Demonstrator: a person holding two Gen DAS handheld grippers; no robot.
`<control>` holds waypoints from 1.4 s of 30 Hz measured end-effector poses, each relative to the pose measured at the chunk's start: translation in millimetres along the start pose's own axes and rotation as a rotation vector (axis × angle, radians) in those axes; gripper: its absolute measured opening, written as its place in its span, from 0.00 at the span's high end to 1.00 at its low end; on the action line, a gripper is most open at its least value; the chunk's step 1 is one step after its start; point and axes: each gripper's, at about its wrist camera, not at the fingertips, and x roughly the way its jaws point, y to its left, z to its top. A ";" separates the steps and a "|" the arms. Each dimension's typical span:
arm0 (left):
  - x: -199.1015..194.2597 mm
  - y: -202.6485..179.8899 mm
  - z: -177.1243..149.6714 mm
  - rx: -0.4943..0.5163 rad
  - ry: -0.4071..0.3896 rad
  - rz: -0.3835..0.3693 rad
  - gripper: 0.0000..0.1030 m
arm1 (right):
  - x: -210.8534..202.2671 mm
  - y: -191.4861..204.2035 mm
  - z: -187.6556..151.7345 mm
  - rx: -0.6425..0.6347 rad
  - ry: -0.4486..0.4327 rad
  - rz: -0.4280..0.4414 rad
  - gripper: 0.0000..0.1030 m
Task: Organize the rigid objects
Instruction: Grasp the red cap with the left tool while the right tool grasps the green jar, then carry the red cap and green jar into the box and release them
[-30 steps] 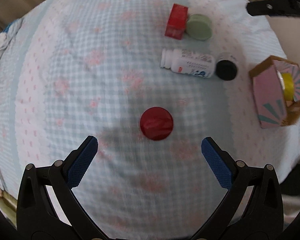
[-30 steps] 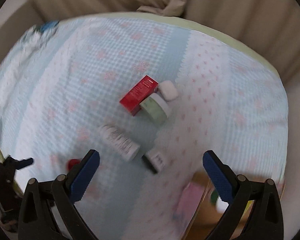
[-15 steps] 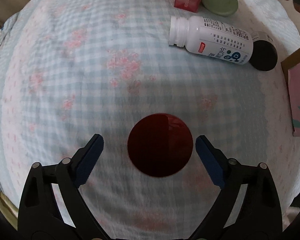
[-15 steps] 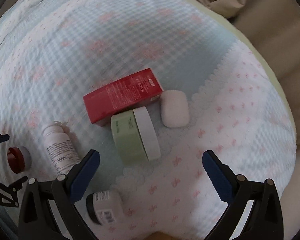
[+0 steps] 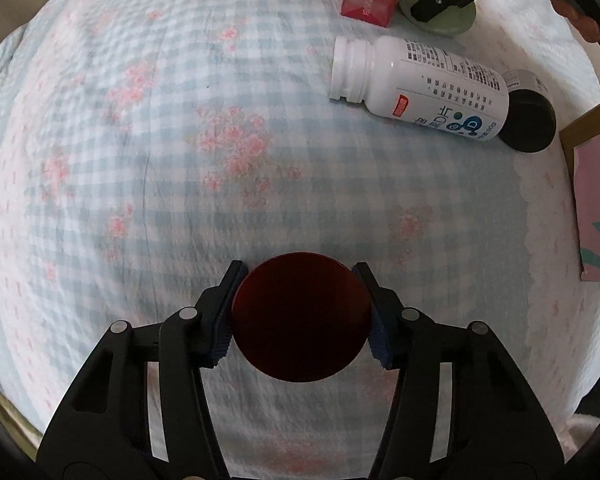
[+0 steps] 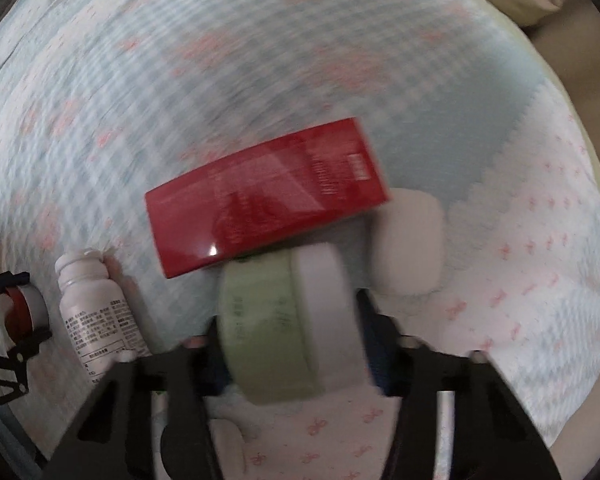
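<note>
My left gripper (image 5: pixel 300 316) has its blue fingers (image 5: pixel 222 316) pressed on both sides of the red lid (image 5: pixel 300 316). The lid lies flat on the bed (image 5: pixel 140 160), near me, so I come from above and squeeze its round edge. That way it cannot slip out sideways.

My right gripper (image 6: pixel 288 340) is closed around the green jar (image 6: pixel 276 320). The jar lies on its side, so my fingers hold its flat top and bottom. This picture is blurry, so I cannot tell how tight the hold is. The red box (image 6: pixel 268 196) sits just behind the jar and seems to touch it. The white case (image 6: pixel 412 244) is just to the right of the jar. I think I must lift the jar slowly, or I could bump them both.

The white bottle (image 5: pixel 420 84) lies on its side in the far right part of the bed, with its mouth open and no lid on it. I think the red lid may belong on it, and that may be why I pick it up. A small jar with a black cap (image 5: pixel 532 120) sits right against the bottom of the bottle.

At the right edge is a pink box (image 5: pixel 596 208). It may be the place to put things, but I cannot see inside it
</note>
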 end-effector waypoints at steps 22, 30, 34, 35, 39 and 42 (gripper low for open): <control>-51.6 33.0 15.5 -0.109 -0.089 -0.054 0.51 | -61.8 -24.7 -30.7 0.342 -0.047 0.018 0.60; -118.9 41.2 24.7 -0.070 -0.157 -0.120 0.51 | -113.9 4.5 -58.4 0.457 -0.096 0.050 0.61; -152.6 32.2 29.8 -0.040 -0.171 -0.159 0.51 | -152.5 29.8 -78.5 0.525 -0.123 0.071 0.61; -164.9 28.3 31.3 -0.027 -0.178 -0.163 0.51 | -164.8 37.0 -87.1 0.551 -0.133 0.083 0.61; -201.7 9.1 38.1 0.016 -0.207 -0.175 0.51 | -199.2 45.3 -114.6 0.630 -0.173 0.118 0.61; -221.4 -8.2 41.7 0.047 -0.228 -0.181 0.51 | -218.5 49.6 -139.2 0.685 -0.201 0.121 0.61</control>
